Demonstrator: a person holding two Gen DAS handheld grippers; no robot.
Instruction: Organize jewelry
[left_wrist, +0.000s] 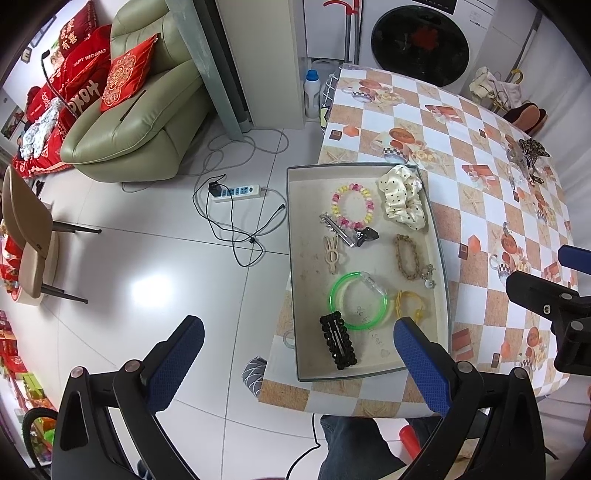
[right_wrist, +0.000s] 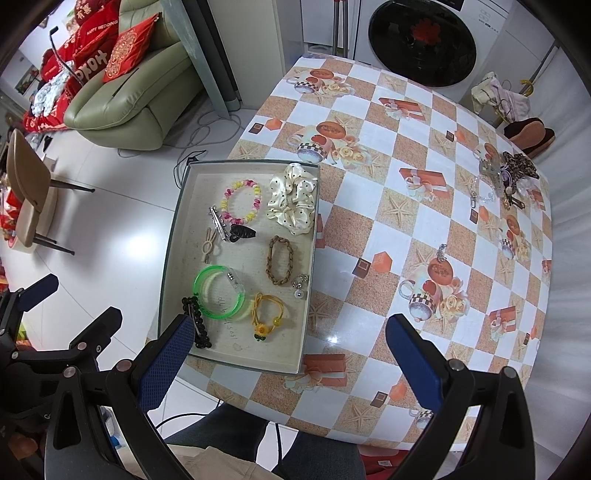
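Both tools spread wide, nothing held. Left tool (left_wrist: 299, 341) hovers over the near-left corner of the tray (left_wrist: 441, 258), one blue pad out over the floor, the other over the tray's near-right corner. Right tool (right_wrist: 290, 338) hovers above the tray's near edge, its left pad (right_wrist: 166, 363) over the near-left corner, right pad out over bare surface (right_wrist: 369, 221) to the tray's right. Both point forward and down at the surface; right tool shows at the right edge of the left wrist view, level with the tray's near half.

Tray (right_wrist: 236, 363) sits at the surface's left edge. Inside it: pastel bead bracelet (right_wrist: 242, 201) at far middle, cream dotted scrunchie (right_wrist: 293, 199) in far-right corner, silver clip (right_wrist: 218, 219) and black claw clip (right_wrist: 242, 232) just near of the bracelet, beige hair clip (right_wrist: 209, 245) at left wall, brown braided band (right_wrist: 280, 260) right of middle with a small charm (right_wrist: 300, 288) by the right wall, green bangle (right_wrist: 219, 293) near middle, black beaded clip (right_wrist: 195, 321) at near-left, yellow flower tie (right_wrist: 266, 314) just right of the bangle.

Loose pile of jewelry (right_wrist: 506, 177) lies well apart from the tray, at the surface's far-right edge. One small keychain piece (right_wrist: 440, 251) lies alone between pile and tray.
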